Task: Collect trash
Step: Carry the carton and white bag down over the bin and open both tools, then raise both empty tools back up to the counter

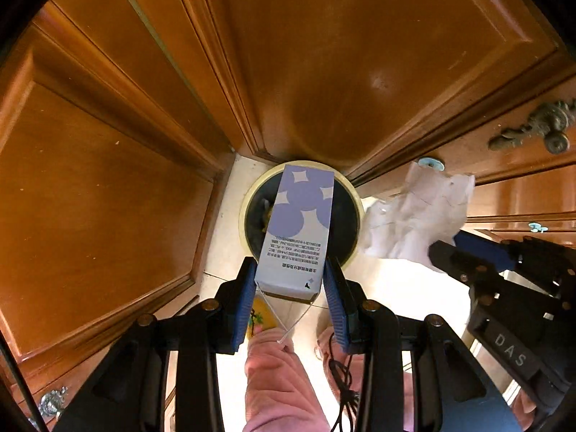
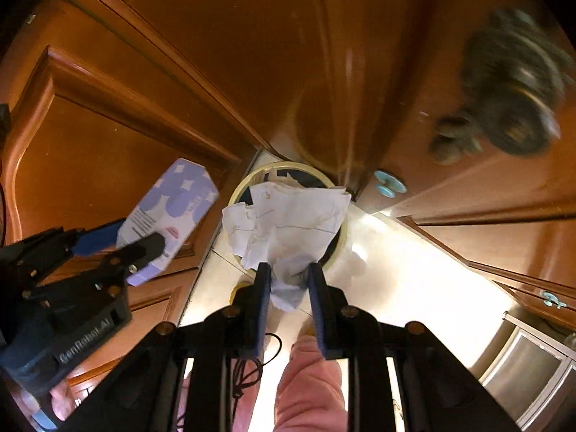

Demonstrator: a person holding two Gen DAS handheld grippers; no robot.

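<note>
- Filling most of both views, wooden cabinet doors (image 1: 108, 180) surround a round bin (image 1: 354, 194) on the floor.
- The left hand-held gripper (image 1: 289, 280) pinches a purple-and-white carton (image 1: 300, 230) above the bin.
- The right hand-held gripper (image 2: 288, 280) pinches crumpled white paper (image 2: 288, 223) over the bin's rim.

Warm, dim wood all round — floor (image 2: 414, 270) glares white, ornate handle (image 2: 511, 100) smears with blur, fisheye edges bend dark.

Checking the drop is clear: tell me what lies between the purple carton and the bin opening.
Nothing: in the left wrist view the purple carton, clamped in the left hand-held gripper, hangs directly over the bin.
</note>
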